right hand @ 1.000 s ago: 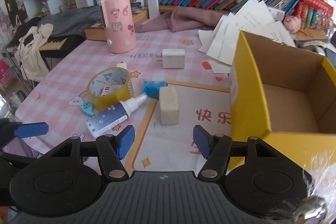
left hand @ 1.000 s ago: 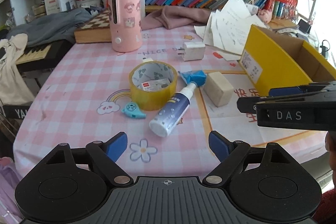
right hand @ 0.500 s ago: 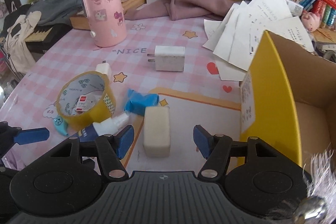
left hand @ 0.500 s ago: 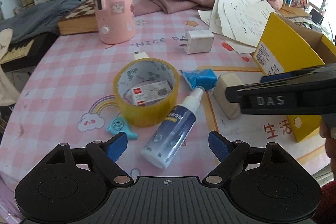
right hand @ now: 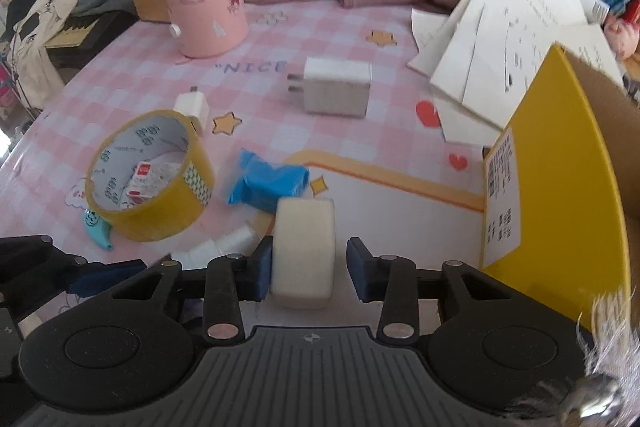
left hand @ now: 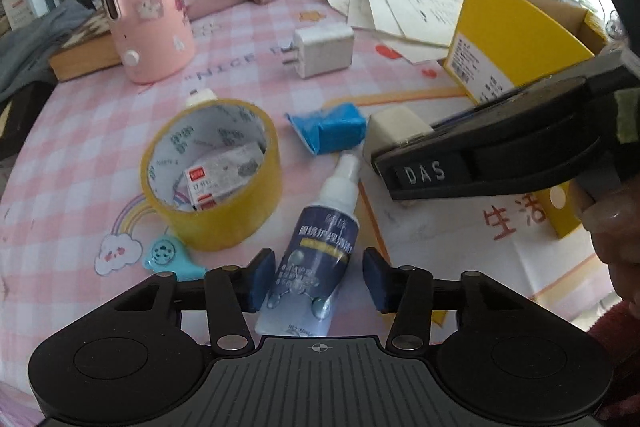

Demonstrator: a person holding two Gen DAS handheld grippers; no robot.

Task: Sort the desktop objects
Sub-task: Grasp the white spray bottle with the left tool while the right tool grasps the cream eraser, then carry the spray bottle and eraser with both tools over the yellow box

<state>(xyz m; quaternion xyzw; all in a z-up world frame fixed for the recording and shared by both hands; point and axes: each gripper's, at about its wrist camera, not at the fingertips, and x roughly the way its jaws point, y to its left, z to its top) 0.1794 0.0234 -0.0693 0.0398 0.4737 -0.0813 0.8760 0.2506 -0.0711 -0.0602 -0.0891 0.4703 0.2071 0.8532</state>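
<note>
Left wrist view: left gripper down from its hover a second ago, jaws closing around the spray bottle, right pad not yet touching. Right gripper likewise closing, white eraser block between its pads, yellow box just right. Both picks starting.

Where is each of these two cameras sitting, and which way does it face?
Left wrist: rides on the left tool, looking forward and down at the spray bottle between its closing fingers; the right tool and a hand show.
Right wrist: rides on the right tool, looking down at the white block between its closing fingers; the left tool shows at the left edge.
Both share the tape roll and yellow box.
</note>
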